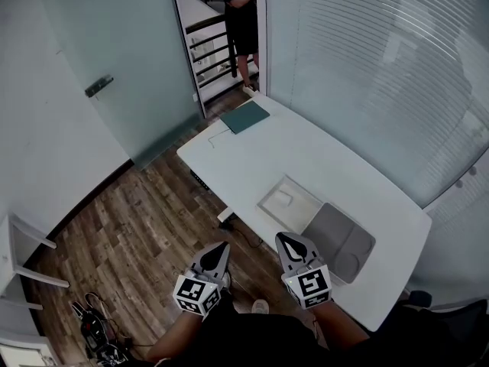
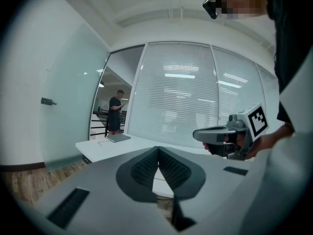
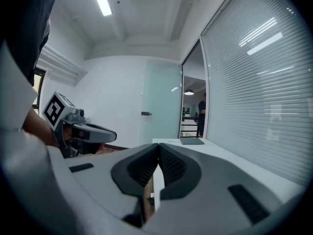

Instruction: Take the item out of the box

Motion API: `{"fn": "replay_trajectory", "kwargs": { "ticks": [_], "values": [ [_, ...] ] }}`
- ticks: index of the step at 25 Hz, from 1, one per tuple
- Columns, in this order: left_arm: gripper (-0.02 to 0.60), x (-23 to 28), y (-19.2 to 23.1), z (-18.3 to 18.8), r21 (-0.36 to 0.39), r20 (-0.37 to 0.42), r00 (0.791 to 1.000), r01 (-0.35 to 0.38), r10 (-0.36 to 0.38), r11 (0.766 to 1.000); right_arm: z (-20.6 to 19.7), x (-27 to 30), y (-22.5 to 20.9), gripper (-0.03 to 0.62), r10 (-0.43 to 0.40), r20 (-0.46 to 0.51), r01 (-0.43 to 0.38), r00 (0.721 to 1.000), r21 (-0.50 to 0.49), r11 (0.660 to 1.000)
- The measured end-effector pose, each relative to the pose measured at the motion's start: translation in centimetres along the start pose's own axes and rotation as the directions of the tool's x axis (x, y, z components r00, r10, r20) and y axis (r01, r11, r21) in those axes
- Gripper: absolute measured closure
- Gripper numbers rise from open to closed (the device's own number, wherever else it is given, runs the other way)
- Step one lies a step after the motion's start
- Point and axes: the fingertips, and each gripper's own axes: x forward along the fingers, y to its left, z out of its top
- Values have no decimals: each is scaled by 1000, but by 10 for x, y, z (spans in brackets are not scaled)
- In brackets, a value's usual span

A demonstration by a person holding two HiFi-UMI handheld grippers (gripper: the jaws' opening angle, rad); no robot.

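An open shallow box lies on the white table, with a small white item inside it. Its grey lid rests just to the right, touching the box. My left gripper hovers over the wooden floor, short of the table's near edge, jaws shut and empty. My right gripper hangs at the table's near edge, just short of the box, also shut on nothing. Each gripper shows in the other's view: the right gripper and the left gripper.
A dark green notebook lies at the table's far end. A person stands in the doorway beyond it. A blind-covered glass wall runs along the table's right side, a frosted glass door at the left. Cables lie on the floor.
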Motion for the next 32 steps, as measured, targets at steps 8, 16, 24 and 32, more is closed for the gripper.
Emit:
{"fn": "replay_trajectory", "kwargs": {
  "ticks": [8, 16, 24, 32],
  "values": [
    [571, 58, 40, 23, 52, 13, 998, 63, -64, 997, 16, 42, -41, 588, -72, -22, 71, 997, -34, 997],
    [571, 114, 83, 47, 84, -19, 984, 179, -178, 980, 20, 87, -66, 588, -180, -42, 180, 983, 4, 984],
    [571, 152, 128, 54, 117, -64, 956, 292, -286, 949, 7, 125, -80, 586, -273, -112, 277, 955, 25, 960],
    [571, 179, 152, 55, 119, -76, 922, 387, -381, 914, -11, 142, -100, 580, -338, -213, 357, 917, 58, 932]
  ]
}}
